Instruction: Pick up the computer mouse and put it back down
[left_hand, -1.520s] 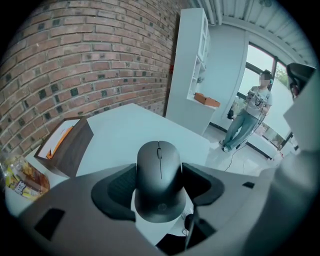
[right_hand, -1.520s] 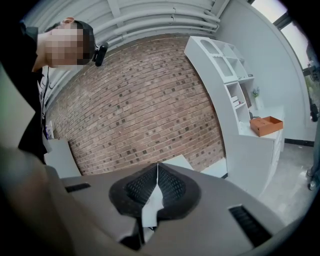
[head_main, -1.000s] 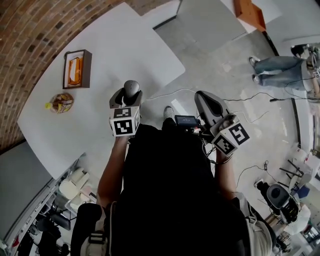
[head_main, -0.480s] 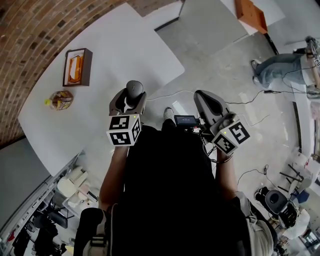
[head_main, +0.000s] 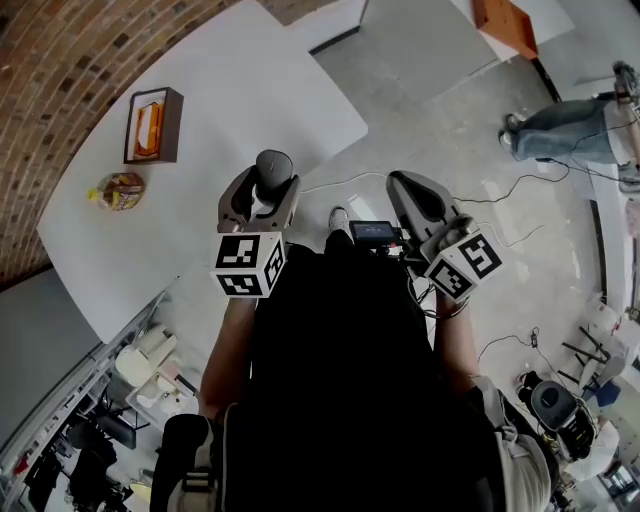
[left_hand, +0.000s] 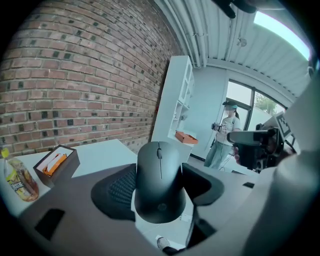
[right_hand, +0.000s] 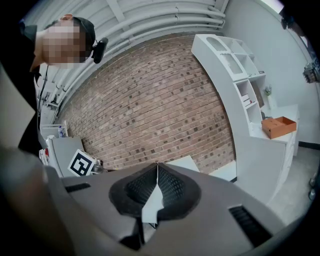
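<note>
Brick wall (head_main: 60, 60) is curving round the far side of a white table (head_main: 250, 90), and from the head view I'm seeing the left gripper (head_main: 265, 190) holding the mouse (head_main: 272, 168) up off that table, by its near edge. Only the left gripper view is showing me the grip itself: the jaws are standing wide, their ribbed black pads (left_hand: 120, 187) pressing on the flanks of the smooth matte shell, with the scroll wheel facing the camera. The right gripper (head_main: 415, 195) is hanging beside it over the floor, and its own view is showing the jaws closed together on nothing. A dark box (head_main: 152, 125) with something orange inside and a snack packet (head_main: 118, 190) are lying on the table, well apart from the mouse. A white shelf unit (left_hand: 172, 100) and a standing person (left_hand: 225, 132) are showing beyond the mouse.
</note>
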